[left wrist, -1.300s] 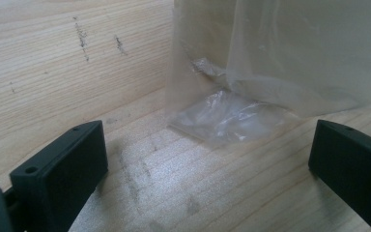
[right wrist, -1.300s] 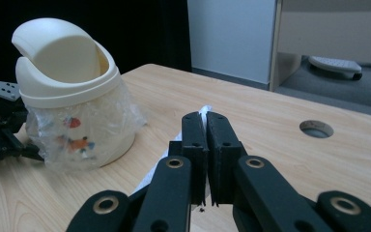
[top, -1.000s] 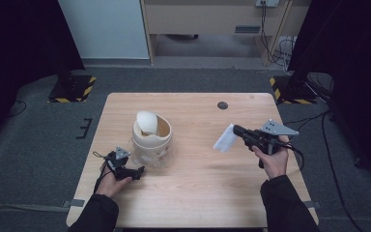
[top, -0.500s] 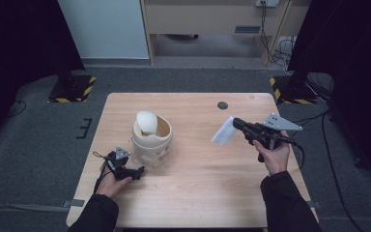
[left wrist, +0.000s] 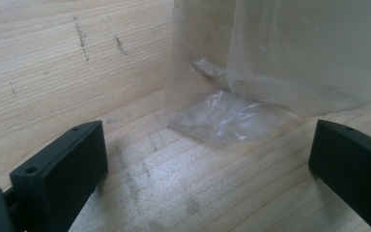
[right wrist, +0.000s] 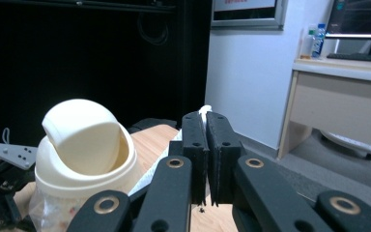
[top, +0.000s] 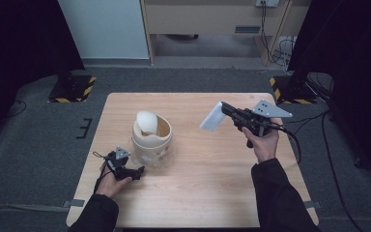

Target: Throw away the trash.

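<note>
A cream bin with a swing lid (top: 150, 131) stands left of the table's middle, and a clear plastic bag (top: 149, 158) bunches around its base. My left gripper (top: 137, 170) lies low on the wooden table (top: 207, 183) just left of that base. It is open, and the clear bag (left wrist: 232, 116) lies a little beyond its jaws. My right gripper (top: 226, 108) is held in the air over the table's right part, pointing left. It is shut on a thin white sheet (top: 212, 119) that hangs from its tip. In the right gripper view the white sheet (right wrist: 204, 109) pokes out above my right gripper (right wrist: 205, 121), with the bin (right wrist: 84, 145) ahead on the left.
Two black stands with striped bases sit on the floor off the far left corner (top: 72, 88) and far right corner (top: 290, 92). A wooden cabinet (top: 207, 17) lines the back wall. The right gripper's cable (top: 294, 145) trails off the table's right edge.
My right gripper has risen and moved toward the far side and slightly left, carrying the white sheet. The left gripper and the bin have stayed put.
</note>
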The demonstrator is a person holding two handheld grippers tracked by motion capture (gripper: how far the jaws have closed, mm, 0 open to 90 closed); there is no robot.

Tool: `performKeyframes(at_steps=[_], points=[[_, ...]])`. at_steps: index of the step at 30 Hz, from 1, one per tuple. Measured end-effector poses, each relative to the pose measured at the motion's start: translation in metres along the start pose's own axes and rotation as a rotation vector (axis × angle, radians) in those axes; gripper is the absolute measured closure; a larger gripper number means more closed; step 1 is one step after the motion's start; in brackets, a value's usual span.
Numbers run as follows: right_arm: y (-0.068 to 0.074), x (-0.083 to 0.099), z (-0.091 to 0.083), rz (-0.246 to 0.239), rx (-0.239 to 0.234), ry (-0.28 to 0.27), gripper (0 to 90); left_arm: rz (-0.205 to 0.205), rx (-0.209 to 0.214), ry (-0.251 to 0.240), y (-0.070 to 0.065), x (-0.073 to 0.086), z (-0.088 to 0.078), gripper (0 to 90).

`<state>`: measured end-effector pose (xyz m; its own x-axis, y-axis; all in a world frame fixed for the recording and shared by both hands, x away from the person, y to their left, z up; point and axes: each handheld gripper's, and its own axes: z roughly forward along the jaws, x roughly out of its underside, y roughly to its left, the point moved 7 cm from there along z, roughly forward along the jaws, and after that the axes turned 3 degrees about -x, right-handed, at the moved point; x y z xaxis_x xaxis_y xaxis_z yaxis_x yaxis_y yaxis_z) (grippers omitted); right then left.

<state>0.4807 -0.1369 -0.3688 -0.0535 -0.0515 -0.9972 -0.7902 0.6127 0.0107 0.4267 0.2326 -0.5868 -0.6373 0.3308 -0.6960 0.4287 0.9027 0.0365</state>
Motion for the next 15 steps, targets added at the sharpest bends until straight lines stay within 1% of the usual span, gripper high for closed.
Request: performKeyframes(at_steps=[1, 2, 4, 5, 6, 7, 8, 15], points=[[0.0, 0.0, 0.0, 0.0, 0.0, 0.0, 87.4, 0.0, -0.001, 0.0, 0.0, 0.0, 0.0, 0.0], [0.003, -0.003, 0.007, -0.004, -0.012, -0.004, 87.4, 0.0, 0.0, 0.0, 0.0, 0.0, 0.0, 0.0], [0.005, -0.004, 0.01, -0.005, -0.018, -0.004, 87.4, 0.0, 0.0, 0.0, 0.0, 0.0, 0.0, 0.0], [0.008, -0.007, 0.017, -0.011, -0.028, -0.005, 87.4, 0.0, 0.0, 0.0, 0.0, 0.0, 0.0, 0.0], [0.008, -0.007, 0.017, -0.011, -0.028, -0.005, 87.4, 0.0, 0.0, 0.0, 0.0, 0.0, 0.0, 0.0], [0.011, -0.01, 0.023, -0.011, -0.037, -0.007, 87.4, 0.0, 0.0, 0.0, 0.0, 0.0, 0.0, 0.0], [0.011, -0.01, 0.023, -0.011, -0.037, -0.007, 87.4, 0.0, 0.0, 0.0, 0.0, 0.0, 0.0, 0.0], [0.021, -0.02, 0.043, -0.02, -0.056, -0.018, 87.4, 0.0, 0.0, 0.0, 0.0, 0.0, 0.0, 0.0]])
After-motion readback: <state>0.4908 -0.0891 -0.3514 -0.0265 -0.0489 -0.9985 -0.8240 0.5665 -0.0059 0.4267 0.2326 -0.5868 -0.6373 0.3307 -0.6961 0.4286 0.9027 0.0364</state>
